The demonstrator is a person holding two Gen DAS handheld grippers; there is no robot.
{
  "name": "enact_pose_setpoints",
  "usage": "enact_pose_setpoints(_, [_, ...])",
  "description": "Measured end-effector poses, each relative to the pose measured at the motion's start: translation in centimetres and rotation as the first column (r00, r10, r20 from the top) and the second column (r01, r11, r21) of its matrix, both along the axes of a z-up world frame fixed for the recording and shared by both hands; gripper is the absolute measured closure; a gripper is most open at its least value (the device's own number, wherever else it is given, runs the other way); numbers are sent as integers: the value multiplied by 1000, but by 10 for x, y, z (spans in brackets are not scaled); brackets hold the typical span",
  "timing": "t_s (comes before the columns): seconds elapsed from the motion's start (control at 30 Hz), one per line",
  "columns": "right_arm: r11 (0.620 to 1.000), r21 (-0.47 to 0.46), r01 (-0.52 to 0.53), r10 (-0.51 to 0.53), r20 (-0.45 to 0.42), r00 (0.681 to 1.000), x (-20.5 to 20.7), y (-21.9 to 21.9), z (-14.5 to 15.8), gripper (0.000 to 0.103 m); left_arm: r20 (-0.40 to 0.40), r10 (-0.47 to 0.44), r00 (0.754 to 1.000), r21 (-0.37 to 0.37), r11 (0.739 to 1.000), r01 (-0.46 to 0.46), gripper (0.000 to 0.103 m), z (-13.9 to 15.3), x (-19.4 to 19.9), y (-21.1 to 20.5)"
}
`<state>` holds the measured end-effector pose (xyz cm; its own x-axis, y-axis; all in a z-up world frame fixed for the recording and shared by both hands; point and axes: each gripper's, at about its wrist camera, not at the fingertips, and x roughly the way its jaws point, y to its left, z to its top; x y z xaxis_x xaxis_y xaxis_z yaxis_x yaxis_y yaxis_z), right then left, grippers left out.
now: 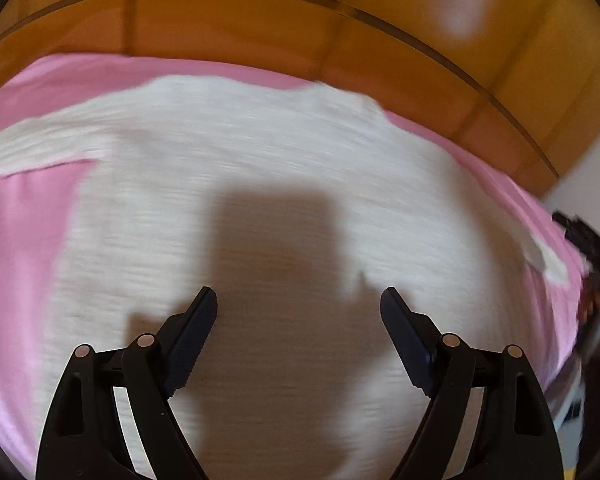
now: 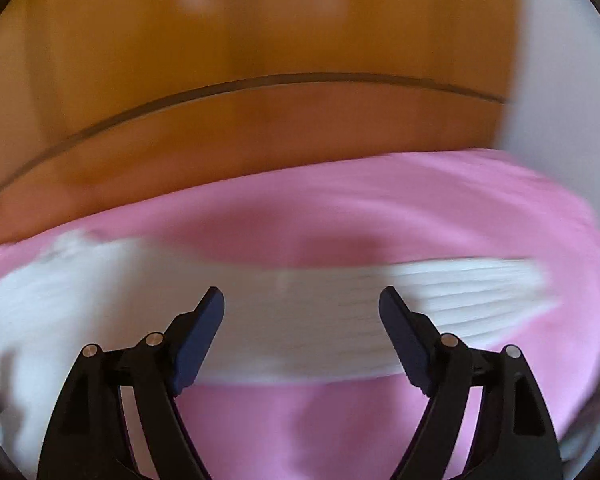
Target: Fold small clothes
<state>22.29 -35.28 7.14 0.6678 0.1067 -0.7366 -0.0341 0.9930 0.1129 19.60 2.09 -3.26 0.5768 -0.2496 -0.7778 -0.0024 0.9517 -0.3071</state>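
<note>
Wooden panel (image 1: 228,28): an orange-brown wooden surface with a dark curved seam is seen at the far side in both views, behind the pink surface.

Pink sheet (image 1: 24,240): a pink cloth-covered surface is spread under everything; whether it is a bed or a counter cannot be told.

White garment (image 1: 228,140): a white ribbed garment is laid flat on the pink sheet. In the left wrist view it fills most of the picture, with a sleeve-like strip reaching to the left. In the right wrist view (image 2: 340,300) it is seen as a band running left to right.

Left hand-held gripper (image 1: 299,304): its jaws are spread wide, with nothing between them. The garment lies directly under and beyond the fingertips, and a dark shadow is cast on it there. Contact cannot be told.

Right hand-held gripper (image 2: 302,304): its jaws are likewise spread wide and hold nothing. The white band passes across beneath the fingertips, with pink sheet nearer to the camera.

Blur: both views are smeared.
</note>
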Motion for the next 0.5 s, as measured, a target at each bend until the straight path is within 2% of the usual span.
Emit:
enact_pose_setpoints(0.07, [993,19,-113,113,-16,993,-8,60,-9,19,-8,117,993,8,993,-117,21,2,-2,40])
enact_pose_setpoints(0.17, [976,25,-216,217,-48,975,-21,122,-26,19,-16,310,951,-3,951,-310,21,3,-10,112])
enact_pose_setpoints(0.2, [968,15,-250,250,-60,966,-28,144,-34,19,-19,394,919,11,919,-394,21,2,-16,145])
enact_pose_setpoints(0.27, [960,-16,-280,279,-68,958,-35,167,-47,19,-22,497,867,23,868,-497,21,1,-23,192])
enact_pose_setpoints(0.33, [961,-46,-274,268,-110,957,-46,181,-69,19,-29,616,787,24,787,-616,21,-2,-32,248])
enact_pose_setpoints(0.43, [964,-65,-257,250,-94,964,-49,185,-73,12,-58,738,673,-33,672,-740,21,-8,-40,321])
enact_pose_setpoints(0.5, [969,-43,-245,239,-110,965,-46,175,-78,8,-58,792,607,-71,604,-794,21,-9,-42,359])
